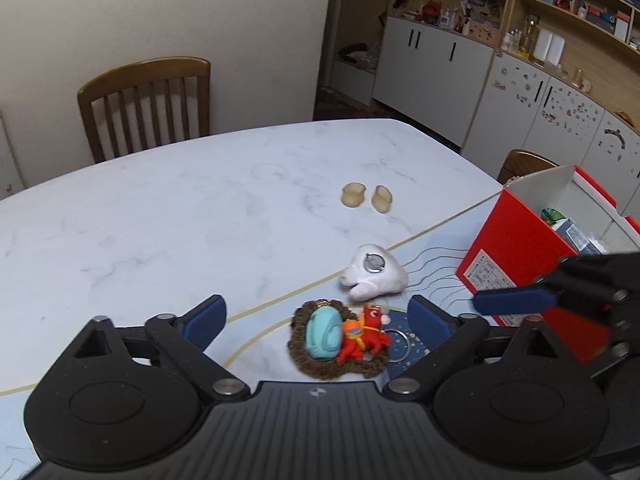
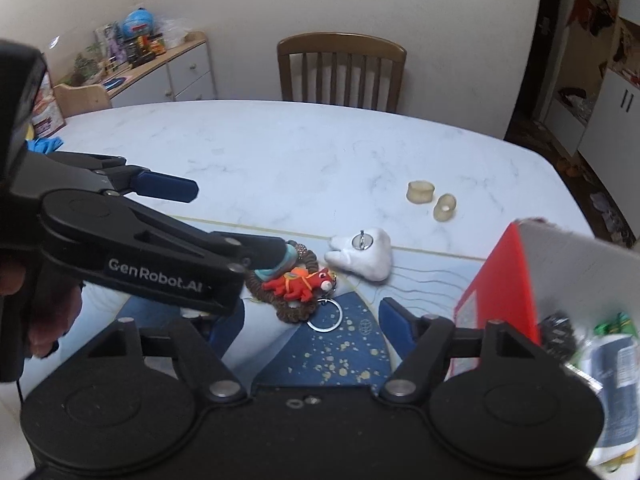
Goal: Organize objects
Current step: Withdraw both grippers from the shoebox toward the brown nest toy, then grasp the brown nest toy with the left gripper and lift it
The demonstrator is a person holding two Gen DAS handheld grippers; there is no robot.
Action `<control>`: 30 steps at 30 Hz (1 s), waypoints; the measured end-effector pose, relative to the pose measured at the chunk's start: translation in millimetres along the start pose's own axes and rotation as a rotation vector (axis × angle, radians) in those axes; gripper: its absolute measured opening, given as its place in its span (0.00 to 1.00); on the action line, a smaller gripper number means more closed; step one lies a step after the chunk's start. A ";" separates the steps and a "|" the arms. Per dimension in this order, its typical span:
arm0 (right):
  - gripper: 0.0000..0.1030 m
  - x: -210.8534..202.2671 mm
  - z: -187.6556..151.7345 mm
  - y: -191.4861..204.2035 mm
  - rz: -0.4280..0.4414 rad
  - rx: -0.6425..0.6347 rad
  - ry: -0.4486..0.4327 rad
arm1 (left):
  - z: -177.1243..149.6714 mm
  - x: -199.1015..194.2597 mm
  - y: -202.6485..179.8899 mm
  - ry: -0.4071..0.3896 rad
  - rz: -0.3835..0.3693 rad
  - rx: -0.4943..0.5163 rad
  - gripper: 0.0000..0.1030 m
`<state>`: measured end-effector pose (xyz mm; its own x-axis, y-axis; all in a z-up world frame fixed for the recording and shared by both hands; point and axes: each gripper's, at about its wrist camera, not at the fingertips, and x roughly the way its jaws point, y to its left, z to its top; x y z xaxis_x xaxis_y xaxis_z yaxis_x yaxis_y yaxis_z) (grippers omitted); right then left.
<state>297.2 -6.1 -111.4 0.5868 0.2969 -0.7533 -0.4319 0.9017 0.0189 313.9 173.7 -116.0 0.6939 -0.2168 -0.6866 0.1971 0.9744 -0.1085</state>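
A keychain charm [image 1: 340, 338] with a red crab figure, a teal shell and a brown bead loop lies on the table between the fingers of my open left gripper [image 1: 316, 320]. It also shows in the right wrist view [image 2: 298, 286], partly hidden behind my left gripper's lower finger [image 2: 264, 254]. A white tooth-shaped plush [image 1: 374, 274] lies just beyond it. Two small tan cups [image 1: 366, 197] stand farther out. My right gripper [image 2: 312, 320] is open and empty, hovering near the red box [image 2: 504, 284].
The red box [image 1: 516, 248] stands at the table's right, open, with packets inside. A metal key ring [image 2: 325, 316] lies on the blue mat. Wooden chairs [image 1: 146, 106] stand at the far edge and the right side. Cabinets and shelves line the walls.
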 end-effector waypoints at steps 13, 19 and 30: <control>0.58 31.1 -0.8 -3.4 0.007 0.049 -0.020 | 1.0 29.0 -4.1 0.070 -0.057 0.004 0.45; 0.56 40.5 -0.6 -1.1 0.023 0.041 -0.016 | -1.2 39.6 0.3 0.102 -0.069 -0.014 0.36; 0.51 51.4 3.4 -1.8 0.048 0.045 -0.014 | -0.5 47.9 8.2 0.129 -0.114 -0.057 0.26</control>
<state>330.5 8.6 -148.0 0.5759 0.3446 -0.7413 -0.4293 0.8992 0.0845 348.4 171.3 -150.1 0.5737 -0.3197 -0.7541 0.2274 0.9466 -0.2284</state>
